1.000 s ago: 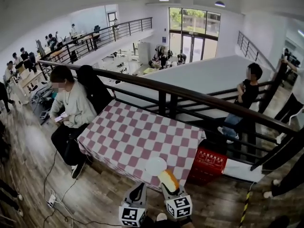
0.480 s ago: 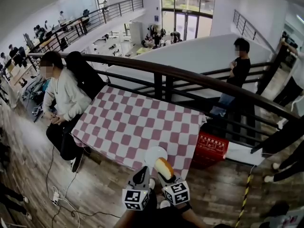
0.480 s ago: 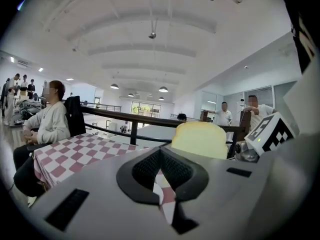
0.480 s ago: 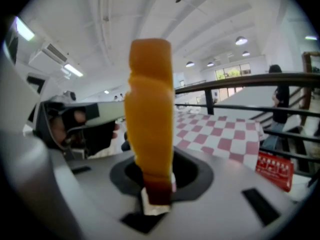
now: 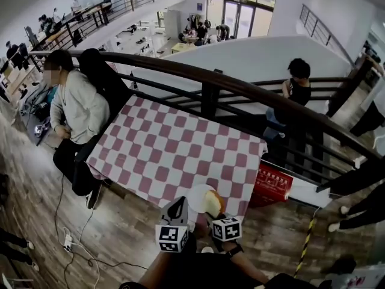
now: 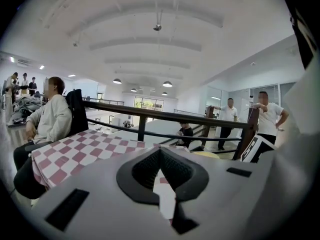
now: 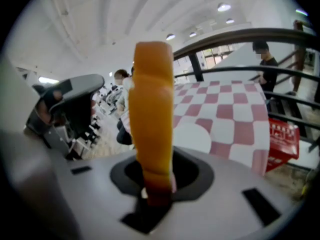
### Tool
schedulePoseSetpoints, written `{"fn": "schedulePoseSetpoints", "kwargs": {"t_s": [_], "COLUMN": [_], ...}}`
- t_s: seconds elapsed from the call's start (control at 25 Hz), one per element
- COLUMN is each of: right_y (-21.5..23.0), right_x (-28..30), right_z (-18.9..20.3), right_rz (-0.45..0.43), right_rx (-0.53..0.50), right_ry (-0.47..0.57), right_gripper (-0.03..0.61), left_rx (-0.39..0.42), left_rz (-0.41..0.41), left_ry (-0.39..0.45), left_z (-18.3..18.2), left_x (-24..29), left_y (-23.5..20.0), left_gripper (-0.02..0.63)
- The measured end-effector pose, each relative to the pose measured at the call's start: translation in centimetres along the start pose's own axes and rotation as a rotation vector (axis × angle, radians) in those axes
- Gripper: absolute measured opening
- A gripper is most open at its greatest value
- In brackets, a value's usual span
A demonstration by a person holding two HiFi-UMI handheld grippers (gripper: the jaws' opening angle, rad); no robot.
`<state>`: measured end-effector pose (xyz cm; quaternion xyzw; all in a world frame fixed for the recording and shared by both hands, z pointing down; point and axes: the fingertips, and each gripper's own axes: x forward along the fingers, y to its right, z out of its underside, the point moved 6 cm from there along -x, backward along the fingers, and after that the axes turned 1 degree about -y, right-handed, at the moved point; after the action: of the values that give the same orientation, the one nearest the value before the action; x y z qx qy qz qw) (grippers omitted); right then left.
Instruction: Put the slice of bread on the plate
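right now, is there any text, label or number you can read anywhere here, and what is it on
Red box beside the checkered tablecloth: white print on its side, too blurred to read.
Marker cubes at the bottom of the head view: black-and-white square patterns, no letters.
Nothing else here carries readable text.

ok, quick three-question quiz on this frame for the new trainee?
1. True or false: the slice of bread lies flat on the plate.
2. Which gripper holds the bread? A) left gripper B) right gripper C) neither
3. Where on the table is the plate?

Key: 1 false, the bread is clamped between gripper jaws. 2 B. 3 at the near edge of the checked cloth, next to the bread.
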<state>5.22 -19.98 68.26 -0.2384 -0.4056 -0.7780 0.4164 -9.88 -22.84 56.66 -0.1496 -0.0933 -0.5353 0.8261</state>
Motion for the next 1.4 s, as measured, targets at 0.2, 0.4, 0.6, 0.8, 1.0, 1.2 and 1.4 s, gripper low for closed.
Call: {"fn": "schedulePoseSetpoints", "kwargs": {"t_s": [0.2, 0.4, 0.6, 0.8, 1.0, 1.2, 1.4], "right_y": [0.2, 0.3, 0.3, 1.2, 2.8, 3.8, 3.9], "right_x": [3.5, 6.6, 9.0, 10.6, 11.1, 10.6, 9.1], "right_z": [1.0, 1.8, 1.4, 0.7, 0.8, 1.0, 2.4], "right_rz": [-0.025, -0.087, -0.122, -0.162, -0.166, -0.092, -0.066], "right_rx": [0.05, 0.139, 0.195, 0.251, 0.346, 0.277, 0.213], "right_ry": [-0.131, -0.266, -0.325, -0.41, -0.523, -0.592, -0.634], "right_gripper": [0.094, 0.094, 0.094, 0.094, 0.125, 0.243, 0.325], "left_rx": [-0.008, -0.104, -0.075, -0.039, -0.046, -0.044, -0.035], "left_rz": [-0.009, 0.023, 0.027, 0.06, 0.068, 0.066, 0.08], "left_ry": [-0.086, -0.086, -0.131, -0.161, -0.168, -0.173, -0.178], "left_z": [1.3, 1.9, 2.6, 3.1, 2.9, 2.7, 2.7], "left_x": [1.5, 2.6, 4.0, 4.9, 5.9, 6.4, 6.3], "left_y": [-2.3, -3.2, -3.4, -2.8, -2.8, -2.8, -1.8], "left_gripper": [0.018, 0.018, 0.018, 0.018, 0.018, 0.018, 0.018]}}
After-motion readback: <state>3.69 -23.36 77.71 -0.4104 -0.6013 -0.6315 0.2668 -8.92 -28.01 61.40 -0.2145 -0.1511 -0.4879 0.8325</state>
